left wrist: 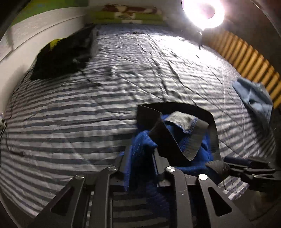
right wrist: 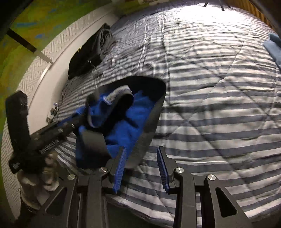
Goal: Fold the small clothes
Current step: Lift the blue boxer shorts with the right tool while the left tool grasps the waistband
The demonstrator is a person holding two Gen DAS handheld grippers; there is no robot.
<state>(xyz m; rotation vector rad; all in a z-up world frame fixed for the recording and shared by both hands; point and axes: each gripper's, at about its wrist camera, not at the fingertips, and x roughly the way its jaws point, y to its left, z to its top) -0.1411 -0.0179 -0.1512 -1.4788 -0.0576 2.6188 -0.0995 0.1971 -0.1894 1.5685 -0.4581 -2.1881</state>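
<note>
The blue garment (right wrist: 133, 115) – soft, limp, black-banded – hangs bunched just above the striped bed (right wrist: 210, 105), left claw (left wrist: 140, 166) clamped on it; right claw (right wrist: 142, 168) apart, empty beside it. Best gripped at the band.

Dim, blurred, glaring lamp (left wrist: 203, 12)

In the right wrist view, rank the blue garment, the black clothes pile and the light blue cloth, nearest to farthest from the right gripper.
From the right gripper:
1. Blue garment, just ahead and left, against the left pad.
2. Light blue cloth at the right edge and black clothes pile at upper left by the wall: both far off, too close to call in this fisheye view.
</note>
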